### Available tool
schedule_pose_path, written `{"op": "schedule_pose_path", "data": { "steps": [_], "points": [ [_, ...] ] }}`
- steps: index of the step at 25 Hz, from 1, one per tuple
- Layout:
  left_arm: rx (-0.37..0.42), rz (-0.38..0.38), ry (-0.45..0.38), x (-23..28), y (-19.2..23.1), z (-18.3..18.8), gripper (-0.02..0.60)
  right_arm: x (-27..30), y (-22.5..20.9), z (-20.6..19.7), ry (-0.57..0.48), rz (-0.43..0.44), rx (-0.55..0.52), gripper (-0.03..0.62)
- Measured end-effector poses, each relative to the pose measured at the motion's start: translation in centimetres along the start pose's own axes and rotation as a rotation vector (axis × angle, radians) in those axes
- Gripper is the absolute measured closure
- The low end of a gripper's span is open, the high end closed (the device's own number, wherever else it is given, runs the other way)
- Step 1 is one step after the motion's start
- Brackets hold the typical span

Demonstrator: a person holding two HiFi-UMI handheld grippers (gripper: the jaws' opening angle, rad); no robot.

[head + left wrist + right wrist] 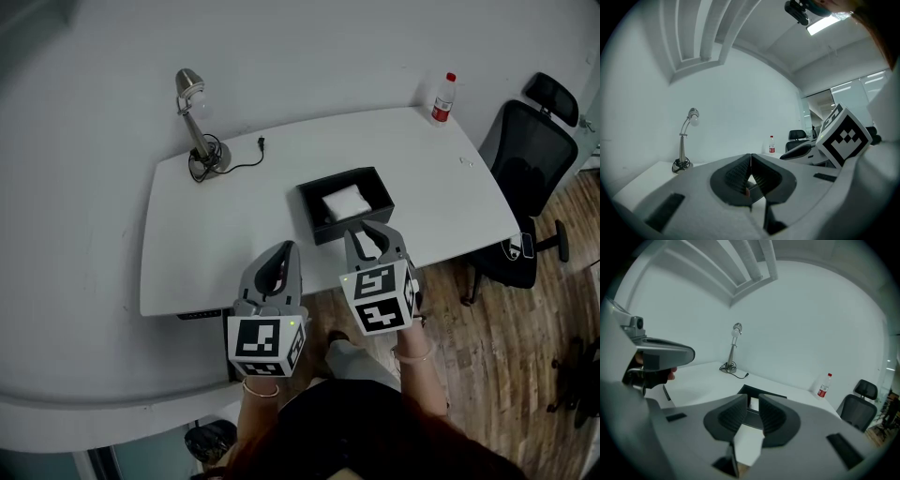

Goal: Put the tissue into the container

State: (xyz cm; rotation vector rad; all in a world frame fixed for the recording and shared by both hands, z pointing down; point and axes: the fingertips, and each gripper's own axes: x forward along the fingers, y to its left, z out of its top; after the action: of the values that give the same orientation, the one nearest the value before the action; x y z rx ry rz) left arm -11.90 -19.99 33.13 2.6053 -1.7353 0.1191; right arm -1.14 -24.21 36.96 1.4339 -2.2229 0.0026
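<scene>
Now your left gripper [285, 247] is clenched: in the left gripper view its two ribbed jaws meet at the tips with nothing caught between them [750, 155]. You hold it roughly level, just to the left of the right gripper [372, 232], and the two sit side by side near the front edge of the white bench [187, 272].

Your right gripper is released, its jaws standing a narrow way apart and gripping nothing [753, 396]. It tilts downward. Through the slit between its jaws you look straight at the black container [309, 208], which lies just ahead of its tips.

The tissue [344, 202] lies inside that container, a white folded wad on the bottom, just beyond the right gripper and apart from both sets of jaws. From the left gripper the container lies ahead and to the right.

Well ahead of your left gripper and off to its left, a desk lamp [192, 103] stands at the back of the bench with its cord [242, 164] trailing toward the middle. Far ahead of your right gripper and to its right, a bottle with a red cap [442, 98] stands at the bench's back corner. A black office chair [530, 159] sits off the bench's end, further right still.
</scene>
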Motion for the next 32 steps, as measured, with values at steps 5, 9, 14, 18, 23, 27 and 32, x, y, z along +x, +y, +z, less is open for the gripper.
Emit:
{"op": "schedule_pose_path", "data": {
  "steps": [5, 9, 14, 18, 23, 27, 32],
  "points": [
    [-0.005, -0.002, -0.010, -1.8, -0.5, 0.0, 0.554, -1.9, 1.0, 0.2, -0.024, -0.010, -0.009, 0.520],
    [-0.005, -0.003, -0.020, -3.0, -0.9, 0.2, 0.554, -3.3, 1.4, 0.5, -0.047, -0.023, -0.016, 0.537],
    [-0.003, -0.009, -0.031, -4.4, -1.7, 0.5, 0.554, -5.1, 2.1, 0.7, -0.093, -0.032, 0.004, 0.547],
    [0.014, -0.024, -0.038, -5.4, -3.0, 0.7, 0.554, -6.7, 2.4, 0.8, -0.136, -0.044, 0.028, 0.556],
    [0.041, -0.036, -0.045, -6.5, -4.3, 0.9, 0.554, -8.5, 3.1, 0.8, -0.179, -0.061, 0.027, 0.563],
    [0.045, -0.034, -0.051, -7.7, -4.9, 1.0, 0.554, -10.1, 3.8, 0.5, -0.214, -0.053, 0.055, 0.571],
    [0.044, -0.023, -0.055, -9.3, -5.5, 0.7, 0.554, -12.1, 4.9, 0.4, -0.266, -0.036, 0.058, 0.574]
  ]
}}
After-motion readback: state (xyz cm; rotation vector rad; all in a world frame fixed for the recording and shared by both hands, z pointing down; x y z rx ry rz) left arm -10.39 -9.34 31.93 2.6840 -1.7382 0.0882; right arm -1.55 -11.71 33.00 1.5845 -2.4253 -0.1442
